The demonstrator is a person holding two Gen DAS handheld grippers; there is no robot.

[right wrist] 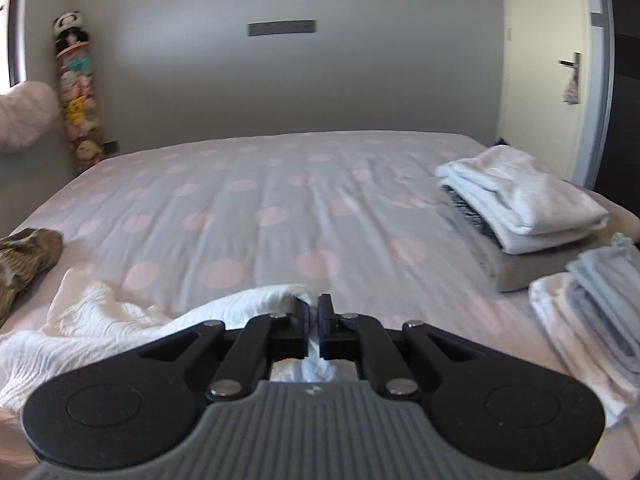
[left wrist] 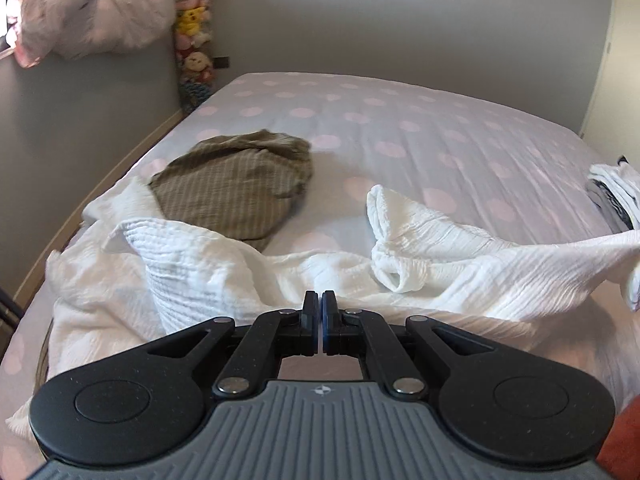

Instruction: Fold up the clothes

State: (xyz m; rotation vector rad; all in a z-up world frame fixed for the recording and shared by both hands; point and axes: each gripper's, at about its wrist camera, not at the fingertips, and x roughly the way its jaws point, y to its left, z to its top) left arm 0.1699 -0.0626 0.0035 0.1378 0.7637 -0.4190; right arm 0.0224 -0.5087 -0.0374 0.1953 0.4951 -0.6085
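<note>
We see a wide bed in grey, pink-dotted sheeting (right wrist: 248, 208), a crumpled white crinkle-cotton garment (left wrist: 460, 264) along its near edge, 2 black grippers. Right gripper (right wrist: 314, 312) pinches its cloth; left gripper (left wrist: 319, 304) is closed, contents unclear. Thin fabric could slip free.

A crinkled white garment (left wrist: 460, 264) lies rumpled across the bed's near edge, beside a crumpled olive striped garment (left wrist: 236, 184).
</note>
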